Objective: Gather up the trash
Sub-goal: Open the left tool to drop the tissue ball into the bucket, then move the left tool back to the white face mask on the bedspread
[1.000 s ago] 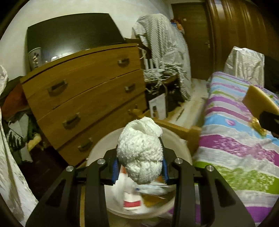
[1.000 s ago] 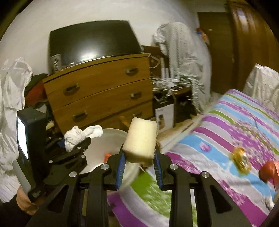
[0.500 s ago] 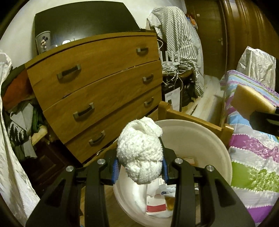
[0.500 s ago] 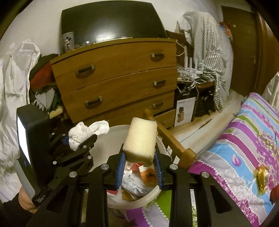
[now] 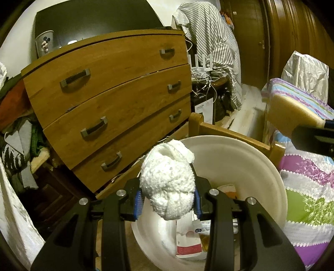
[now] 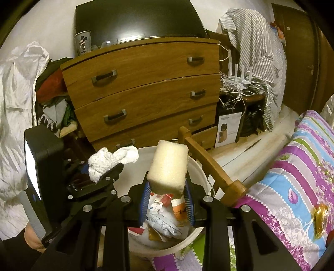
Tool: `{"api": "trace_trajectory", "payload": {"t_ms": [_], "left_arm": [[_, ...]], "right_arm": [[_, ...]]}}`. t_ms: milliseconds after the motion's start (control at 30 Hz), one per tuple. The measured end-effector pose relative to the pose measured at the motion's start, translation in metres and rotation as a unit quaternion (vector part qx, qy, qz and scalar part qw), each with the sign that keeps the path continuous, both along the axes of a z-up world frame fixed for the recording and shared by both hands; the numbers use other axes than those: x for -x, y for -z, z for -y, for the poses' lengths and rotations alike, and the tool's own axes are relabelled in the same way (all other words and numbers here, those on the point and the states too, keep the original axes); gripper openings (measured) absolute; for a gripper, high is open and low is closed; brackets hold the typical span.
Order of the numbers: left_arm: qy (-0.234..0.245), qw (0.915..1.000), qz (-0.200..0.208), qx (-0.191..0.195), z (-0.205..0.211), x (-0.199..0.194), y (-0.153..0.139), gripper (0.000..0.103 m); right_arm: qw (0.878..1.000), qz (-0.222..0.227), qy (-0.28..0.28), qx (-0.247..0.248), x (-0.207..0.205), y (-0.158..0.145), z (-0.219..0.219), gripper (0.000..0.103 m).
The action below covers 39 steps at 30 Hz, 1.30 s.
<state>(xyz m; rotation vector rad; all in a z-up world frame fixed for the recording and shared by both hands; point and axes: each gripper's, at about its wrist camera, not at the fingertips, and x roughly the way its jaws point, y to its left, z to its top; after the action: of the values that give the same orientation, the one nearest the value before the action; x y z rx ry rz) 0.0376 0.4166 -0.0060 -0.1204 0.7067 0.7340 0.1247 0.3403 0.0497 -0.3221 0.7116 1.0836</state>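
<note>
A wide brown wooden chest of drawers with dark metal handles fills the upper middle of both wrist views, with a dark flat screen leaning on the wall behind it at twelve o'clock. The bed with its striped purple, blue and green floral cover runs along the three to five o'clock side, its light wooden footboard rail slanting across just beside the bin. The round white plastic waste bin sits low at about six o'clock in both views, under both tools, already holding crumpled paper wrappers and an orange-and-white carton. A grey-and-white striped garment hangs at one o'clock. The left gripper is clamped on a crumpled white paper towel wad, its blue pads pressing both sides, and the wad hangs over the near rim of the bin; in the right wrist view this same tool shows at nine o'clock. The right gripper is clenched on a pale yellow rectangular sponge block, held upright above the bin's opening; the left wrist view shows it at three o'clock. A small grey cartoon-mouse cup stands on the chest's top at eleven o'clock.
</note>
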Motion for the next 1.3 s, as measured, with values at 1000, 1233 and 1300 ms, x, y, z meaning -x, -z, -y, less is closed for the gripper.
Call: {"api": "trace_trajectory", "payload": {"t_ms": [1000, 1233, 1300], "left_arm": [[0.021, 0.9948, 0.053, 0.084, -0.013, 0.007, 0.000, 0.066], [0.044, 0.9941, 0.064, 0.076, 0.039, -0.004, -0.006, 0.071], [0.056, 0.9932, 0.072, 0.072, 0.058, -0.007, -0.008, 0.072]], "right_arm": [[1.000, -0.014, 0.017, -0.011, -0.015, 0.011, 0.020, 0.036], [0.991, 0.075, 0.101, -0.050, -0.005, 0.004, 0.095, 0.036], [0.984, 0.109, 0.130, -0.061, -0.002, 0.004, 0.125, 0.036]]}}
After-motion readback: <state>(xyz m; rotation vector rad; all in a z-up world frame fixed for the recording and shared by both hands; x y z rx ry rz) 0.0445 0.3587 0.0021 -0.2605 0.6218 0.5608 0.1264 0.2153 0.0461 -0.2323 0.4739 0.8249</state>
